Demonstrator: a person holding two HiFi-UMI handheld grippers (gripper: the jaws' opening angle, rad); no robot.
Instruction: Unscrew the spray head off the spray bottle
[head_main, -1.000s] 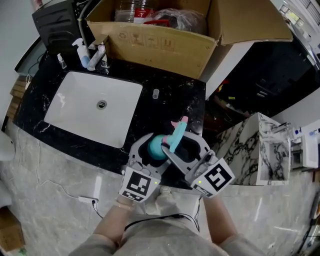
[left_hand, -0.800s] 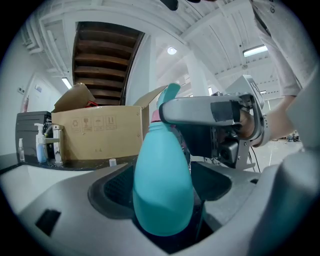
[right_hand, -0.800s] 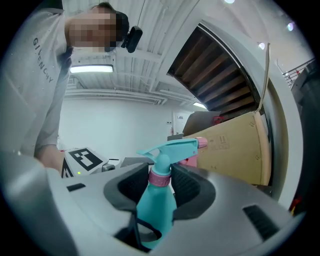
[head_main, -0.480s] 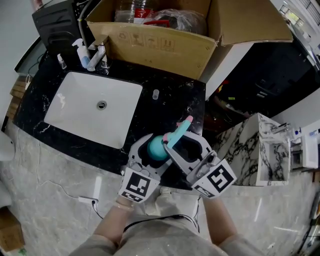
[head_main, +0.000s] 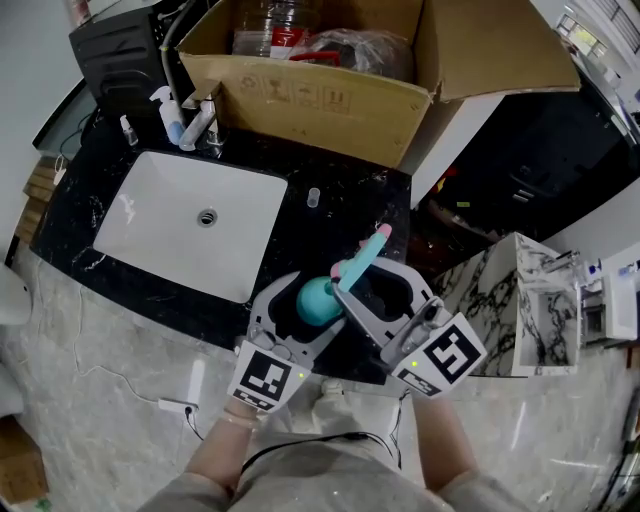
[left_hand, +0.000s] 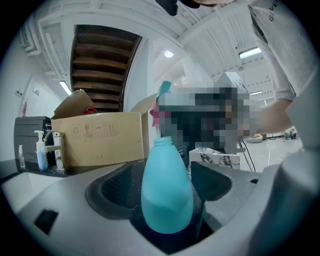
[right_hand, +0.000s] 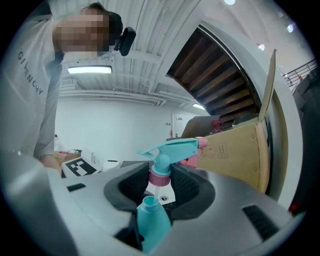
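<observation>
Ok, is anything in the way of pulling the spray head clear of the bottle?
Nothing visible blocks it. The spray head is off the bottle, its pink collar above the open neck; only the thin dip tube runs down to the opening.

Grey left gripper and right gripper, black-and-white marker cubes, grey shirt

White sink, open cardboard box, possibly a soap dispenser
</observation>
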